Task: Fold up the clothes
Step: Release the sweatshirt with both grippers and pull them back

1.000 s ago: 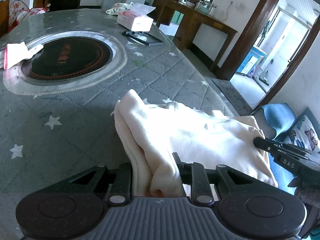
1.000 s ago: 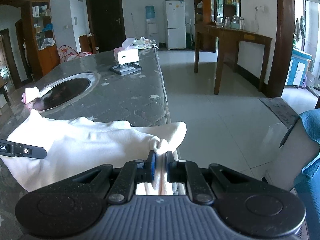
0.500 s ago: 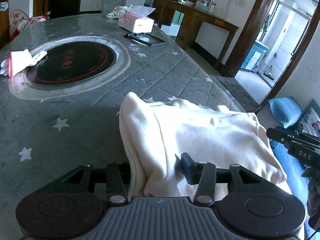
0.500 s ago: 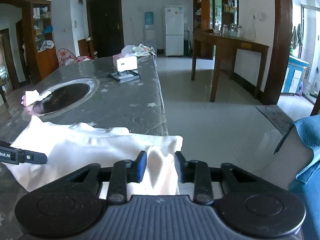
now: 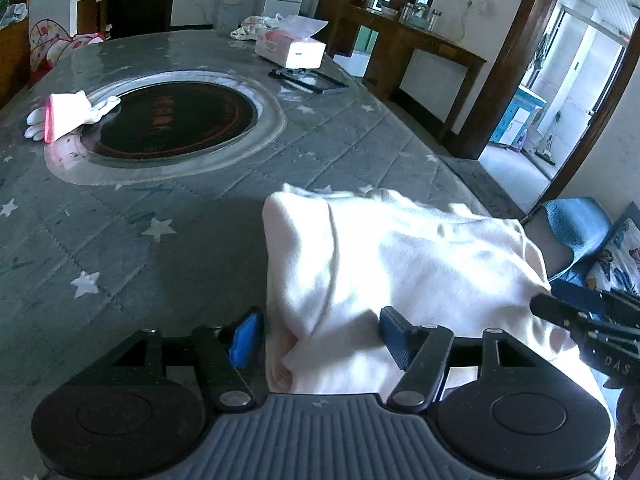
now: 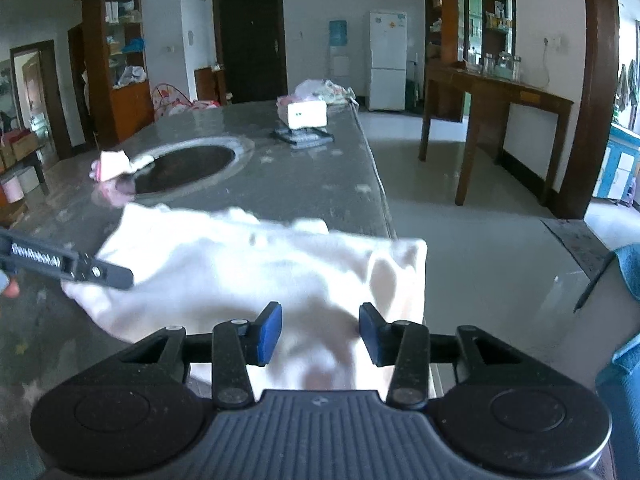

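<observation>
A cream-white garment [image 5: 400,264] lies folded near the front right corner of the grey star-patterned table [image 5: 160,216]. My left gripper [image 5: 320,336] is open, its blue pads either side of the garment's near left edge. My right gripper [image 6: 320,328] is open over the garment [image 6: 240,264] at its right end, where the cloth hangs past the table edge. Each gripper's tip shows in the other's view: the right one [image 5: 580,320] and the left one [image 6: 72,266].
A round black hotplate [image 5: 168,120] is set in the table. A white and pink glove [image 5: 68,114] lies at its left rim. A tissue box [image 5: 290,46] and a black tray [image 5: 306,80] stand farther back. A wooden side table [image 6: 492,120] stands right.
Both grippers have opened and let go of the garment, which now rests on the table. Both have drawn back slightly.
</observation>
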`<control>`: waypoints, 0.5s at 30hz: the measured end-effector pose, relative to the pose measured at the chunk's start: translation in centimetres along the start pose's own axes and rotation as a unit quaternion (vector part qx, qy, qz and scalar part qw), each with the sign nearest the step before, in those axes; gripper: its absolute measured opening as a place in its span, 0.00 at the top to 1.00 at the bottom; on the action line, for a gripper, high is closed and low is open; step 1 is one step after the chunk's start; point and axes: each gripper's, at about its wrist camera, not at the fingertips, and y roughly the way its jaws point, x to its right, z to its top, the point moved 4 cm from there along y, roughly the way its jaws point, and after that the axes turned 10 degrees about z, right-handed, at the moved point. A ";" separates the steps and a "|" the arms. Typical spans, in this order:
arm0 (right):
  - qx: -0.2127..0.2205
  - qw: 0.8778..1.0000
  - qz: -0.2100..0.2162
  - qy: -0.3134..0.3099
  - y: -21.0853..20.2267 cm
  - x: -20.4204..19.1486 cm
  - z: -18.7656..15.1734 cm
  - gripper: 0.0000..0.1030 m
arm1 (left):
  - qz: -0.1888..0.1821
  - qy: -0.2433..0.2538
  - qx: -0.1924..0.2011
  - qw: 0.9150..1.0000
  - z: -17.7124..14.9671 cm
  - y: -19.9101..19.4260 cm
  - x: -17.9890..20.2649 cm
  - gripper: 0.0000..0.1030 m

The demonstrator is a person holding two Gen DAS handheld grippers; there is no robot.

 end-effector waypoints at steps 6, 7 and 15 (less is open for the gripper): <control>-0.011 1.000 -0.013 0.019 -0.4 1.7 -1.3 0.59 | 0.005 0.004 0.004 1.000 -0.1 -0.5 0.0 0.34; -0.010 1.000 -0.013 0.018 -0.6 1.8 -1.3 0.59 | 0.006 0.002 0.006 1.000 0.0 -0.7 0.0 0.34; 0.021 1.000 0.010 0.018 -0.5 1.4 1.8 0.59 | 0.023 0.002 0.023 0.999 2.2 -0.7 0.3 0.34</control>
